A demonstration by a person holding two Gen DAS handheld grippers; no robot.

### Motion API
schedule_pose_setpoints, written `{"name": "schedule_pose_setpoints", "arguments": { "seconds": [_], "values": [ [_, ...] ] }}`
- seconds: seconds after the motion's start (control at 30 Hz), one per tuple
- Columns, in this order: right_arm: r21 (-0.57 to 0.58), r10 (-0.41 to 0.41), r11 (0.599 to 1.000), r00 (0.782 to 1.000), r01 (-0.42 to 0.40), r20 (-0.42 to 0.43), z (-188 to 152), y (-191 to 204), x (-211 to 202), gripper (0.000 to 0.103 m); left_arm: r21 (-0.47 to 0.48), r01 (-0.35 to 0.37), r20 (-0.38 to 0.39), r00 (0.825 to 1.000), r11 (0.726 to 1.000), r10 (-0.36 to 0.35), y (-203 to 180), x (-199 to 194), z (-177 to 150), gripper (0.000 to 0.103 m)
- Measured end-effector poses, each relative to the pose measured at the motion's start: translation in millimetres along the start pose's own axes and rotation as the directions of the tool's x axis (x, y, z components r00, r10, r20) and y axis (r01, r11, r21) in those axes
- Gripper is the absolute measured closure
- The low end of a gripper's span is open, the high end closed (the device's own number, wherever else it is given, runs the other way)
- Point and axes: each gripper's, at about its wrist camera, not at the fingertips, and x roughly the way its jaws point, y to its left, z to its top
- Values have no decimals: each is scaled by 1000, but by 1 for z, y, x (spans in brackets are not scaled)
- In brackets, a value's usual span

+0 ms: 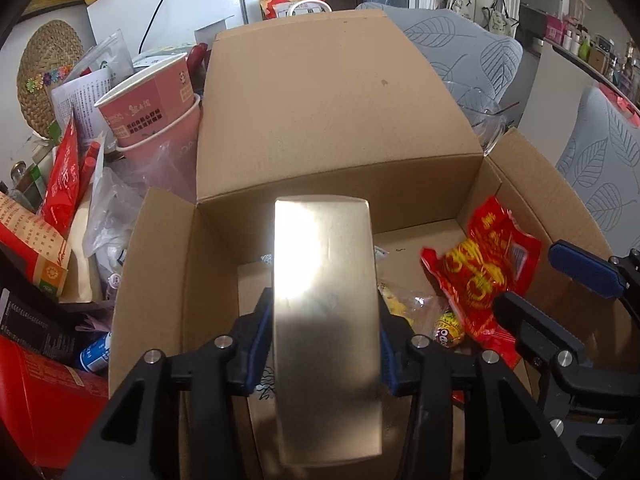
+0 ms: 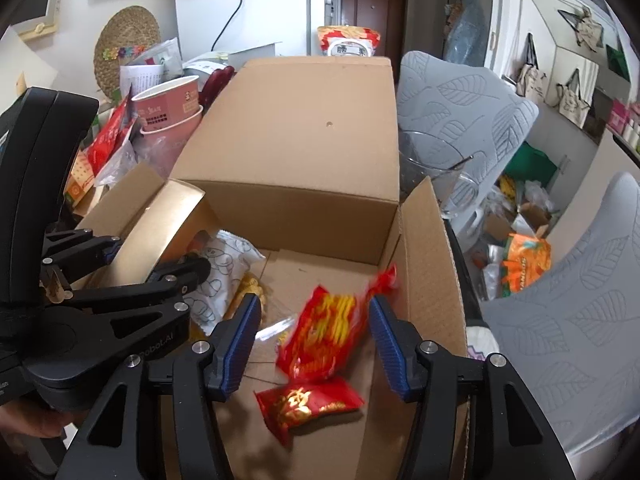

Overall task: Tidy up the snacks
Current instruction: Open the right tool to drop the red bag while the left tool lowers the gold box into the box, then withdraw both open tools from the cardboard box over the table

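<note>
An open cardboard carton [image 1: 160, 280] lies below both grippers. My left gripper [image 1: 324, 300] is shut on a shiny gold box [image 1: 326, 264], its blue pads against the box's long sides, tilted down over the carton's left part. In the right wrist view the left gripper [image 2: 158, 256] and the gold box [image 2: 160, 228] show at the left. My right gripper [image 2: 316, 312] stands open over the carton [image 2: 432, 280]. A blurred red snack packet [image 2: 328, 332] sits between its pads, touching neither. A second red packet [image 2: 312, 404] and a white packet [image 2: 224, 272] lie inside.
A closed, larger cardboard box [image 1: 336, 120] stands right behind the carton. Pink paper cups [image 1: 152, 112] and a heap of packets crowd the left side, with a red box [image 1: 48, 400] nearest. A glass jug [image 2: 440, 176] and grey leaf-patterned chairs [image 2: 460, 92] are on the right.
</note>
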Motion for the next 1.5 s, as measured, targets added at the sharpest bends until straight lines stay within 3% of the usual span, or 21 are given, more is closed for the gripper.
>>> {"name": "schedule_pose_setpoints", "arguments": {
  "seconds": [0.17,0.3,0.63,1.07,1.5],
  "values": [
    [-3,-5,1000,1000,5,0,0,-1,-3,46,-4,-29,4,1000,1000,29,1,-3,0,43],
    [-11,-2,1000,1000,2,10,-1,2,-9,46,-3,-48,21,999,999,48,2,-9,1,43],
    [31,9,999,998,-11,60,-3,-4,-37,46,-25,-17,61,998,1000,19,-1,-37,-3,43],
    [39,-20,999,986,13,167,-2,-2,-110,46,-10,-18,169,985,1000,20,-4,-119,-6,43],
    [40,-37,999,955,26,296,-18,8,-207,46,13,-21,309,951,1000,16,-9,-224,-36,43]
  ]
}}
